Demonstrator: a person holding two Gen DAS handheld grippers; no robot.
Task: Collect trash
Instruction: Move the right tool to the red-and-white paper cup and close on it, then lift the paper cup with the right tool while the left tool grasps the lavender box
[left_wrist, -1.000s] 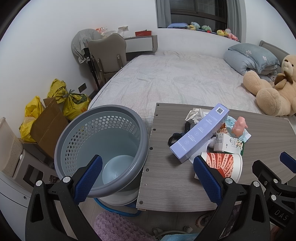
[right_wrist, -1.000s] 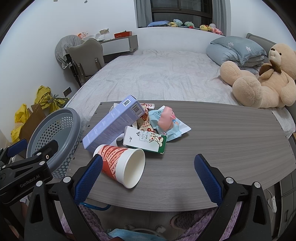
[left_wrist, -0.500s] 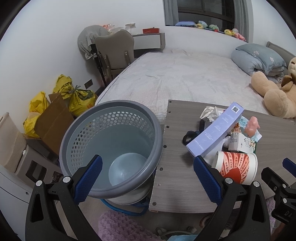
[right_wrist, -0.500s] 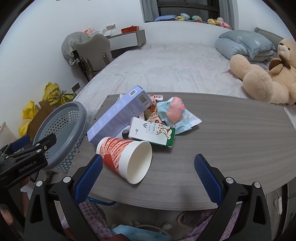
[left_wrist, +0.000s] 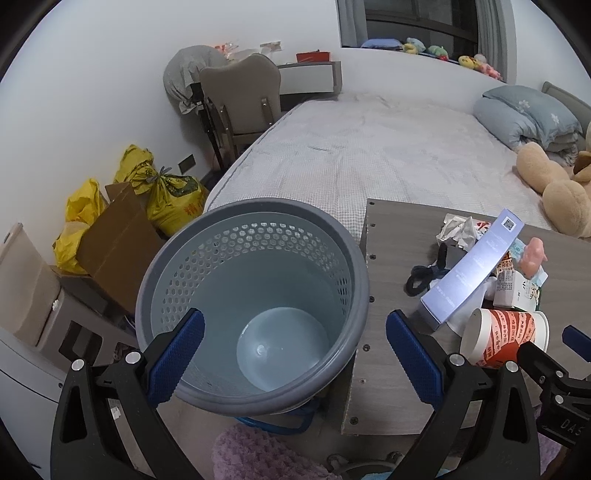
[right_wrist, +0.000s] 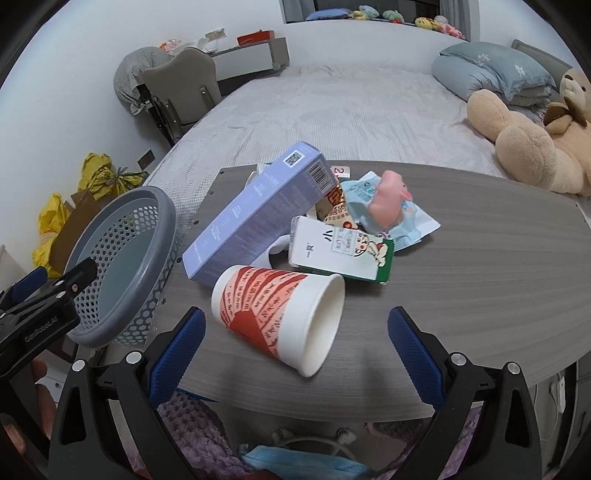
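Note:
A grey perforated waste basket (left_wrist: 255, 306) stands left of the wooden table (right_wrist: 461, 280); it also shows in the right wrist view (right_wrist: 122, 266). My left gripper (left_wrist: 293, 354) is open and empty above the basket's near rim. A pile of trash lies on the table: a red-and-white paper cup (right_wrist: 280, 317) on its side, a purple box (right_wrist: 258, 218), a milk carton (right_wrist: 343, 251), a blue wrapper (right_wrist: 402, 218) and a pink toy (right_wrist: 388, 195). My right gripper (right_wrist: 295, 347) is open and empty, just before the cup.
Crumpled tissue (left_wrist: 458, 229) and a black cord (left_wrist: 421, 277) lie at the pile's far left. Yellow bags (left_wrist: 162, 195) and a cardboard box (left_wrist: 118, 240) stand by the wall. A bed (left_wrist: 369, 155) with a teddy bear (right_wrist: 528, 136) lies behind the table.
My left gripper has shifted left, bringing the basket to the middle of its view. My right gripper has moved closer to the paper cup. Both stay open.

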